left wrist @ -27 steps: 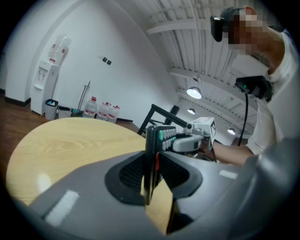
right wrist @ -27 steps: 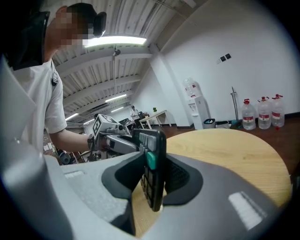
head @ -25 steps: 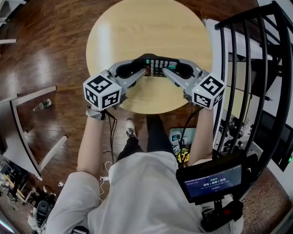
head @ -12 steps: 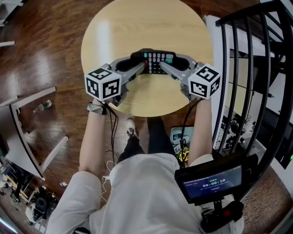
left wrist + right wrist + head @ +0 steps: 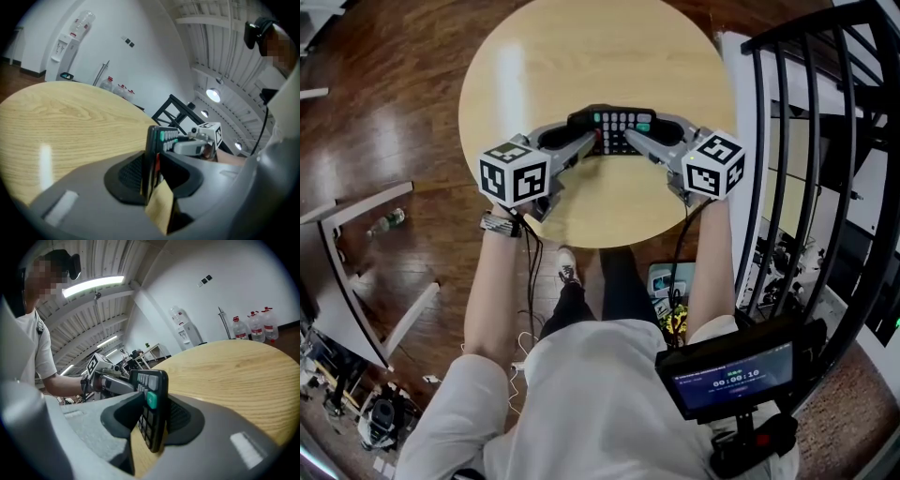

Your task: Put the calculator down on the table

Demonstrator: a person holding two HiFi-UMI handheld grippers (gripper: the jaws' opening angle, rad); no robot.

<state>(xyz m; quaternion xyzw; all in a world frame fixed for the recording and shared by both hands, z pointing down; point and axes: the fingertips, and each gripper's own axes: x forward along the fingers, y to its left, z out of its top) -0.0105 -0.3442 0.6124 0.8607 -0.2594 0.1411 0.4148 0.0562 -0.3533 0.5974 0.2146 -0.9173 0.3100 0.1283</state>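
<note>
Calculator (image 5: 619, 125): at the centre of the round bench (image 5: 581, 56), one end in each tool. Left tool (image 5: 597, 142) clamps it. Right tool (image 5: 629, 139) holds it too, its jaws just easing wider.

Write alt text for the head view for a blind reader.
From above, the left gripper and right gripper grip a black calculator from either side over a round wooden table. The right tongs, with the calculator between them, have just been opening.

Background stuff: dark wood floor (image 5: 384, 103) with a small bottle (image 5: 387, 221) lying on it at left, black railing (image 5: 787, 141) on the right, a screen (image 5: 733, 377) showing a timer. White water dispenser (image 5: 184, 326) against the wall, big water jugs (image 5: 255, 326) nearby.
</note>
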